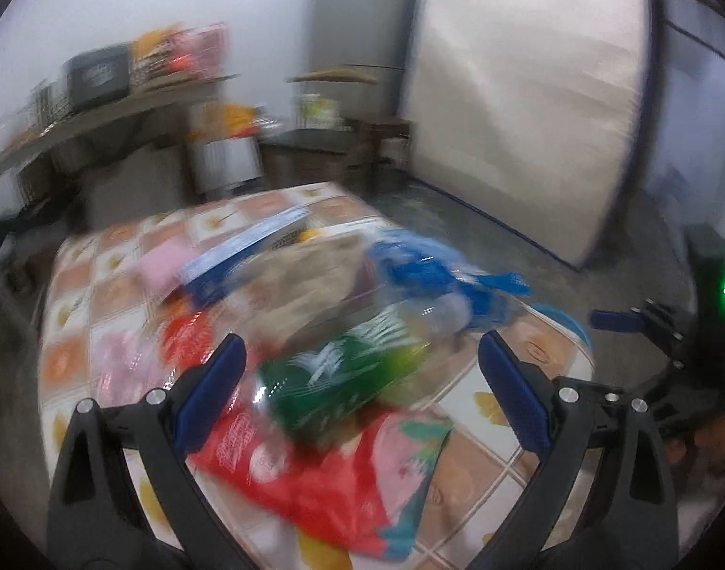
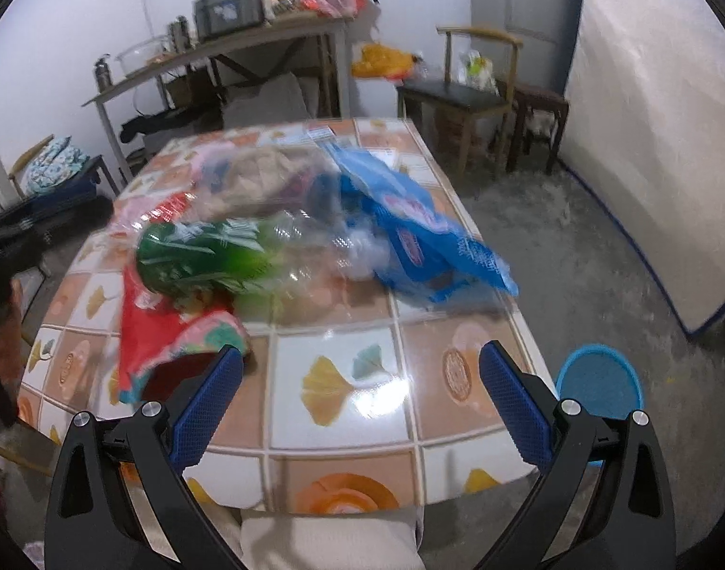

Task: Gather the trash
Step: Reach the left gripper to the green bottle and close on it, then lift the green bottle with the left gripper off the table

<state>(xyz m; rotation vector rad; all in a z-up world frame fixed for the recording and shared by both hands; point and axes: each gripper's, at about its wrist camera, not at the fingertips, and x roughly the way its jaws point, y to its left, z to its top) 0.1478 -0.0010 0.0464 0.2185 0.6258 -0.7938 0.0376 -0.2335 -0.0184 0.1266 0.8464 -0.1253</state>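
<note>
A heap of trash lies on the tiled table (image 2: 343, 427): a green packet (image 2: 201, 256), a red bag (image 2: 158, 332), a blue wrapper (image 2: 424, 242) and crumpled clear plastic (image 2: 315, 256). My right gripper (image 2: 362, 354) is open over the table's near edge, short of the heap, with nothing between its fingers. In the blurred left wrist view my left gripper (image 1: 357, 346) is open just above the green packet (image 1: 343, 380) and the red bag (image 1: 315, 470), with the blue wrapper (image 1: 433, 275) and a blue box (image 1: 248, 247) beyond. It grips nothing.
A blue round stool (image 2: 599, 380) stands on the floor at the table's right corner. Behind the table are a wooden chair (image 2: 462, 95), a cluttered shelf table (image 2: 220, 47) and a mattress (image 2: 656, 118) leaning on the wall. A hand (image 2: 6, 346) shows at the left edge.
</note>
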